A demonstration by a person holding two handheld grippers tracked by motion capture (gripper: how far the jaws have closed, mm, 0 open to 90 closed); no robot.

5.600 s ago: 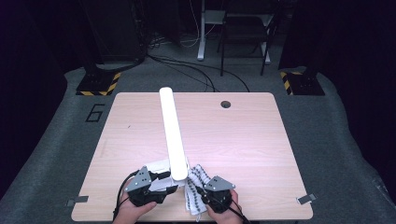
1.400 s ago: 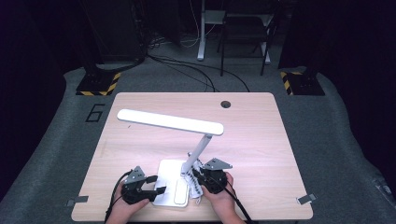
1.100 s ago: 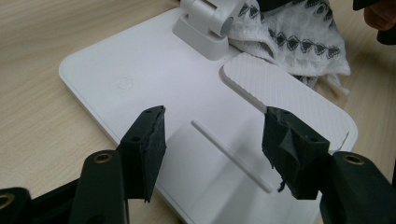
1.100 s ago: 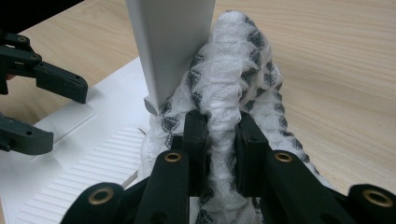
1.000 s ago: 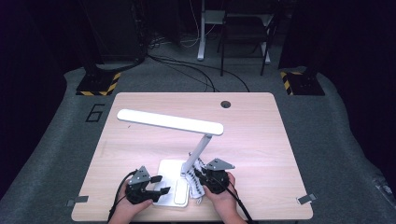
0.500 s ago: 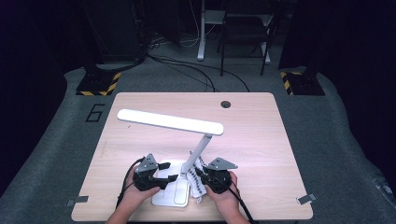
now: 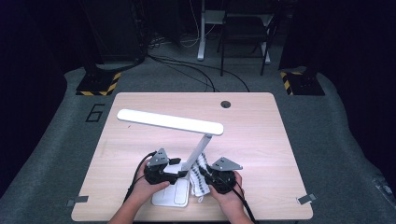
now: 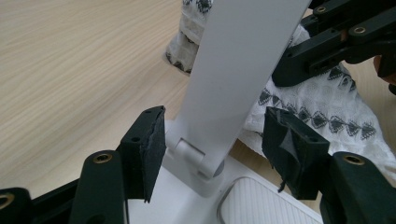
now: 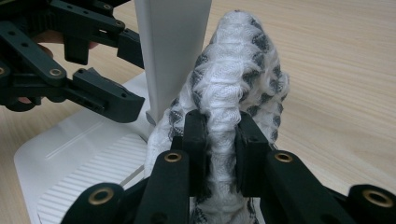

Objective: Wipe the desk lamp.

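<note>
At the near edge of the wooden table (image 7: 261, 135), I hold my left gripper (image 7: 169, 169) at the foot of a white desk lamp (image 7: 196, 154), its jaws apart on either side of the lamp's upright arm (image 8: 243, 70) just above the hinge, neither pad pressing on it. The lamp's flat base (image 7: 170, 195) sits between my two hands, near the table's front edge; the arm leans away to the right, and the long light bar (image 7: 169, 122) stretches left across the middle of the table. My right gripper (image 9: 219, 140) has its jaws clamped on a bunched white cloth (image 9: 233, 74) with a dark pattern. The cloth lies just right of the lamp's base and touches the foot of the arm. In the high view my right gripper (image 7: 205, 176) sits at the cloth's near right, with my hand behind it. On the grey floor left of the table, a number six (image 7: 95, 113) is marked
</note>
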